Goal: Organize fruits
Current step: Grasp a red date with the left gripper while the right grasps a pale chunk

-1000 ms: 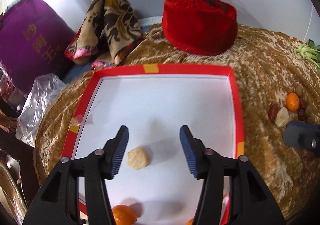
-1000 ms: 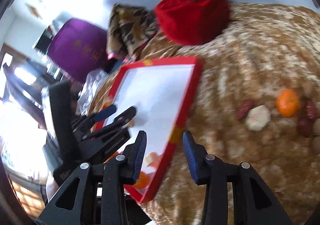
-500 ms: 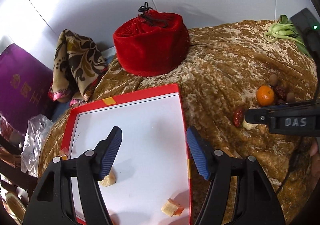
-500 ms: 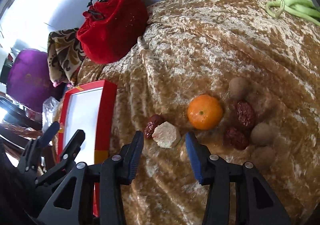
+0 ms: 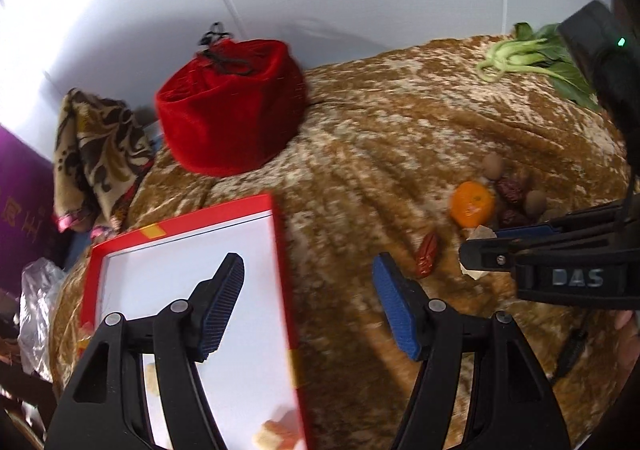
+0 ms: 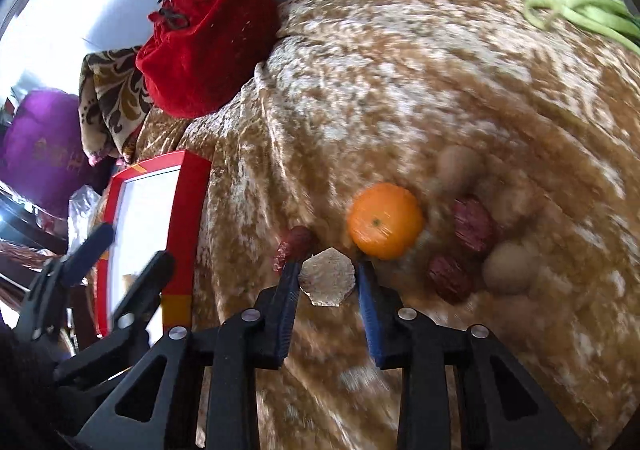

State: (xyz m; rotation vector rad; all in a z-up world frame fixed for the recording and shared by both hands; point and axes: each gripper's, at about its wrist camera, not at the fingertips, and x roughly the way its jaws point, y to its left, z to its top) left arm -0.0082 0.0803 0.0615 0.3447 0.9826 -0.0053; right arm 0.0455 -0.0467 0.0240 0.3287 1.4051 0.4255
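My right gripper (image 6: 328, 266) has its jaws closing on a pale, faceted fruit piece (image 6: 328, 282) on the golden cloth, and both pads touch its sides. Just beyond it lie an orange (image 6: 385, 221), red dates (image 6: 472, 223) and round brown fruits (image 6: 510, 268). One more date (image 6: 294, 244) lies by the left pad. My left gripper (image 5: 307, 262) hangs open with nothing in it, over the right rim of the red-edged white tray (image 5: 280, 250). Fruit pieces (image 5: 276, 436) lie in the tray. In the left wrist view the right gripper (image 5: 480, 246) reaches in from the right.
A red velvet pouch (image 5: 232, 105) stands at the back of the cloth-covered table (image 5: 380, 129). A patterned cloth (image 5: 100, 145), a purple bag (image 6: 40, 137) and a plastic bag (image 5: 36, 302) lie to the left. Green vegetables (image 5: 536, 57) lie at the back right.
The left gripper swung right, from over the tray's middle to its right rim. The right gripper came down to the fruit pile and narrowed around the pale piece.
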